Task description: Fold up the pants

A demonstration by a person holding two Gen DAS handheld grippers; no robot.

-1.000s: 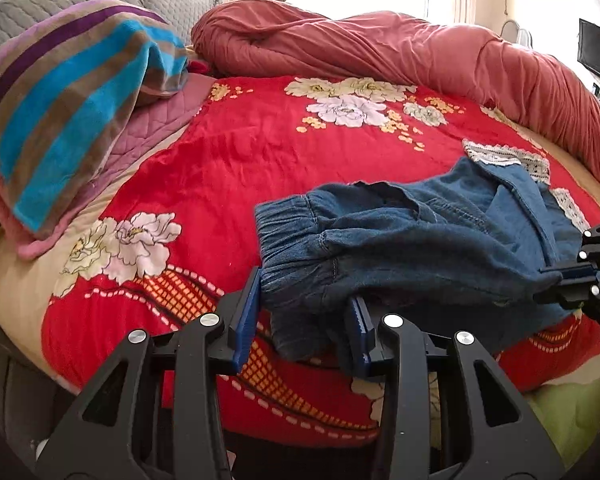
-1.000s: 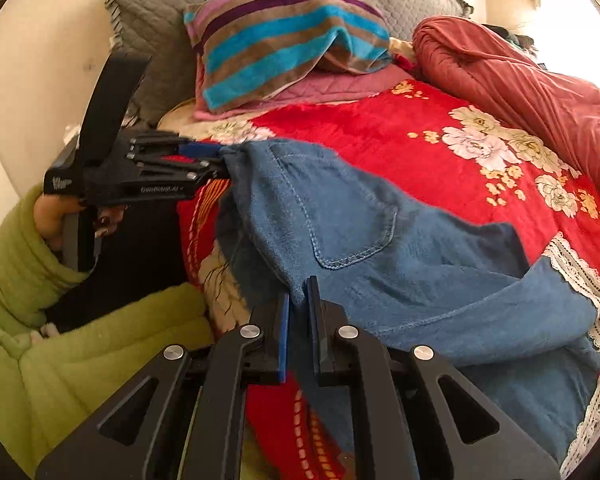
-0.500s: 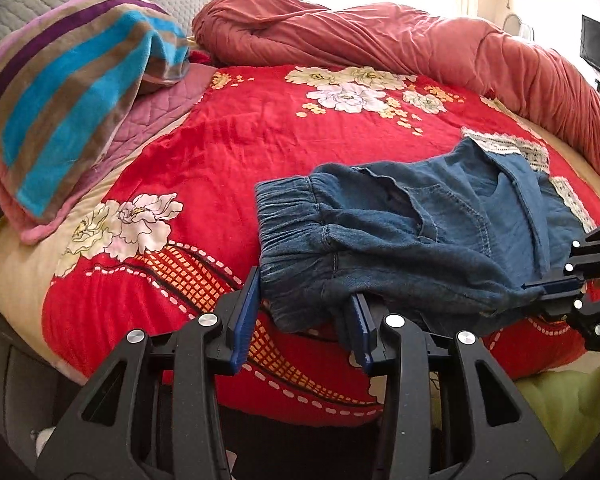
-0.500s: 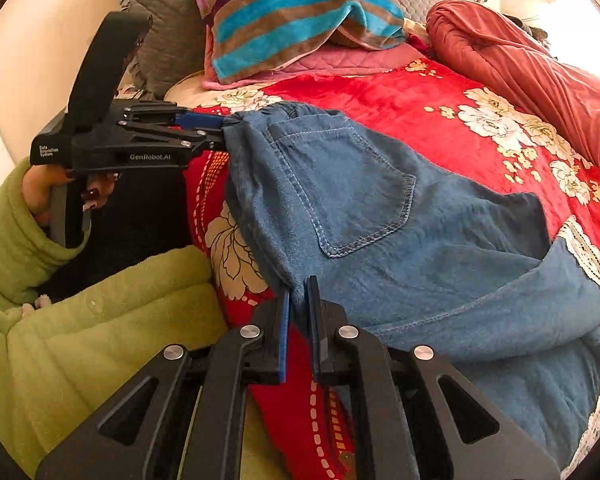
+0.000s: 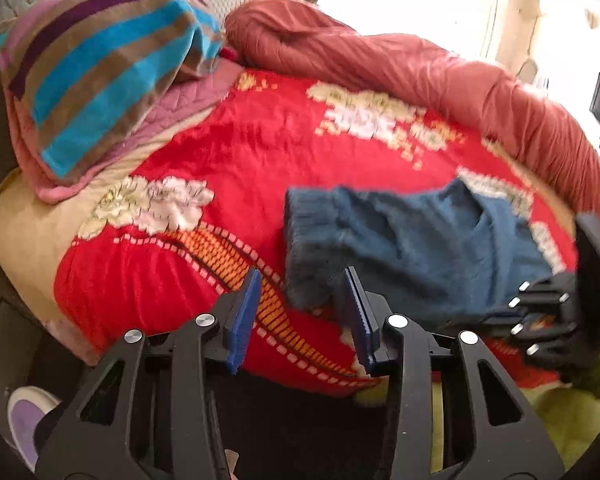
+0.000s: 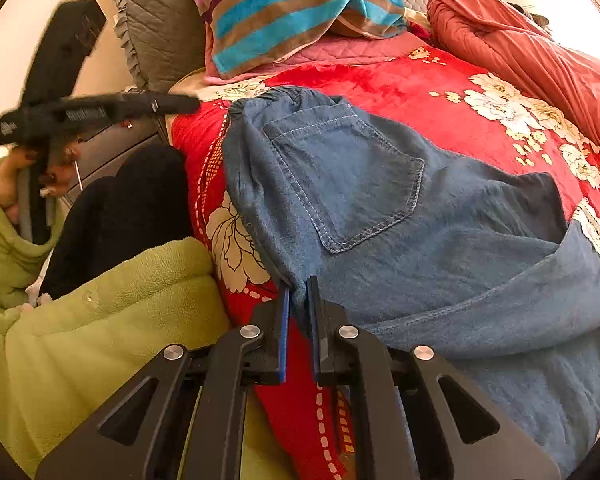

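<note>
- Pants [image 6: 400,208], blue denim, lie partly folded on the red floral bedspread [image 5: 240,152], near the bed's front edge.
- Your right gripper [image 6: 298,292] has its fingers clenched on the pants' near edge.
- Your left gripper [image 5: 300,304] has its fingers released, waistband just beyond.
- At 10 o'clock lies a striped pillow [image 5: 96,68]; at 1 o'clock, a rolled red quilt [image 5: 420,76].

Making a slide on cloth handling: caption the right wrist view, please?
Right gripper pinches the denim pants on the red floral blanket; left gripper is clear of them.
</note>
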